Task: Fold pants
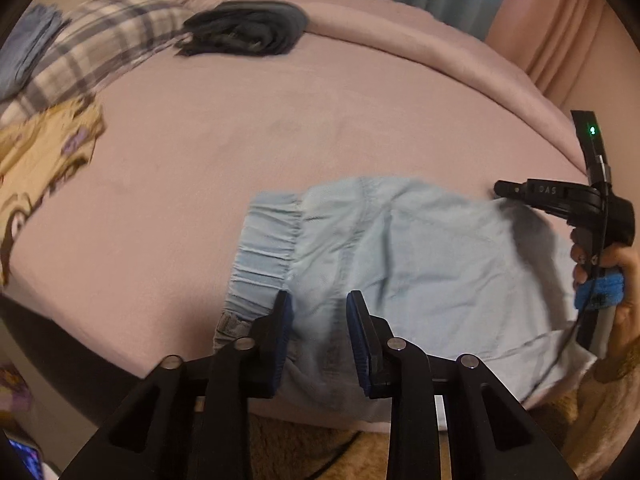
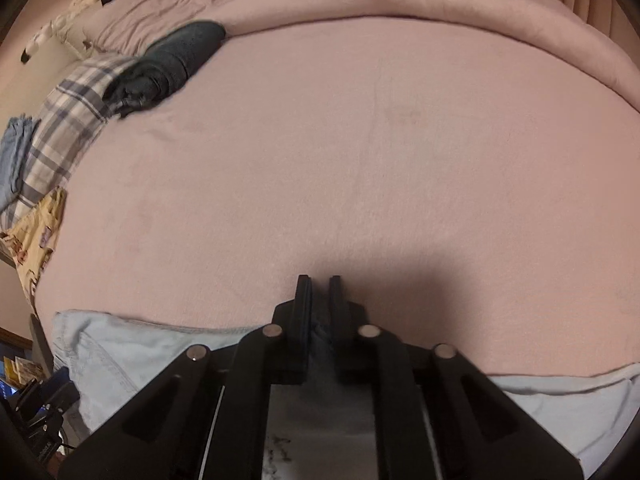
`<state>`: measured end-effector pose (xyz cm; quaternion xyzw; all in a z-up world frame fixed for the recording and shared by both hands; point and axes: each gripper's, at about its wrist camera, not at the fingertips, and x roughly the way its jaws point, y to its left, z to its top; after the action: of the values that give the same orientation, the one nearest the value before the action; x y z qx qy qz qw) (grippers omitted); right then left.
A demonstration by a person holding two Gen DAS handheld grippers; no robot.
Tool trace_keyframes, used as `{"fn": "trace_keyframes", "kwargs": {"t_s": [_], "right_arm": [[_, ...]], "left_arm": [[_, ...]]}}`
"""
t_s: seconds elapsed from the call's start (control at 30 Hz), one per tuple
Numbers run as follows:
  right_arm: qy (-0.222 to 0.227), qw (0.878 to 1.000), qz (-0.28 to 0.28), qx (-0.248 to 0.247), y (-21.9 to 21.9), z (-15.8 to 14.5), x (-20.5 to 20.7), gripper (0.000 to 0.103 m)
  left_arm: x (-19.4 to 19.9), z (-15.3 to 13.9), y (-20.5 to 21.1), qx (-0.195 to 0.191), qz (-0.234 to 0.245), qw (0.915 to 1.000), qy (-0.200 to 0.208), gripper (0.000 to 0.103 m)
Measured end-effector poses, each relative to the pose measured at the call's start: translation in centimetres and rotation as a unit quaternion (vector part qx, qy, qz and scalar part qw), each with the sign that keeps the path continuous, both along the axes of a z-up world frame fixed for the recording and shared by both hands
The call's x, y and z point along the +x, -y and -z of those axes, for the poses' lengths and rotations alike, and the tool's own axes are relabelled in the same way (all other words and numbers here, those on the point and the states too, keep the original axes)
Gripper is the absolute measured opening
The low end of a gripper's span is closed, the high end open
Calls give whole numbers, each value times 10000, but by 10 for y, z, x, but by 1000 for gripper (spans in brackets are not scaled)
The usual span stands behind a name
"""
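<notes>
Pale denim pants (image 1: pixel 400 256) (ruched elastic waistband) flat on fleecy pink bedspread (image 1: pixel 248 136).

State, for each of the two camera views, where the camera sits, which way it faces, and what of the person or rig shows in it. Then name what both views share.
Left wrist: on the left gripper, looking down over the light blue pants; the right gripper and a hand show.
Right wrist: on the right gripper, jaws nearly shut on the pants' edge, facing across the pink bed.
Shared: pants, bed, dark folded garment, plaid cloth.
</notes>
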<state>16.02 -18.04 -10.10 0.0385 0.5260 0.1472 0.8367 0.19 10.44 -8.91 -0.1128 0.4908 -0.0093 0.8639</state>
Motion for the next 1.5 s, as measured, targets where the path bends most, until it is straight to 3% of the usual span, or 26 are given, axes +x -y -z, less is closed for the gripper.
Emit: {"fn": "trace_keyframes", "kwargs": {"t_s": [0.07,0.17,0.27,0.37,0.4,0.7,0.8,0.87,0.93,1.1,1.2,1.27,1.37,1.43,1.5], "right_arm": [[147,9997,137,151,7,-17,-4,11],[195,9987,83,454,11,-35,-15,11],[32,9979,-194,621,-1,-32,-27,11],[-298,9993,-175,162,-13,0,-26,10],[-344,9993,-119,-38,-16,11,-25,2],[67,9999,18,101,-14,23,-14,0],[117,9993,167,299,-9,12,-13,0],[256,9981,437,359,7,-2,-17,11],[349,9970,558,413,21,-15,-19,12],[133,9966,48,814,21,-24,-40,12],[-47,9979,-257,587,-1,-5,-46,10],[-160,9995,-100,264,-1,14,-43,5],[-71,9981,107,604,15,17,-44,1],[259,9985,461,-139,27,15,-45,0],[248,9985,496,-20,40,15,-43,0]], "left_arm": [[4,-23,5,-20,96,9992,397,31],[27,-35,13,-175,234,9979,577,31],[58,-18,19,-213,254,9991,266,31],[73,11,18,4,23,10000,-84,31],[72,15,17,32,-5,10000,-42,30],[44,27,2,-40,-103,9999,-26,25],[34,22,-4,-197,-218,9996,6,25],[29,13,-3,-172,-308,9994,25,25],[27,3,2,-154,-355,9993,8,25],[18,-4,29,-262,-14,9996,95,25],[21,14,37,-68,-60,9998,-188,25],[17,25,34,-76,-137,9995,-263,25],[9,26,30,-25,-118,9997,-230,25],[6,26,30,1,-119,9997,-230,25],[5,26,33,70,-141,9996,-215,25]]}}
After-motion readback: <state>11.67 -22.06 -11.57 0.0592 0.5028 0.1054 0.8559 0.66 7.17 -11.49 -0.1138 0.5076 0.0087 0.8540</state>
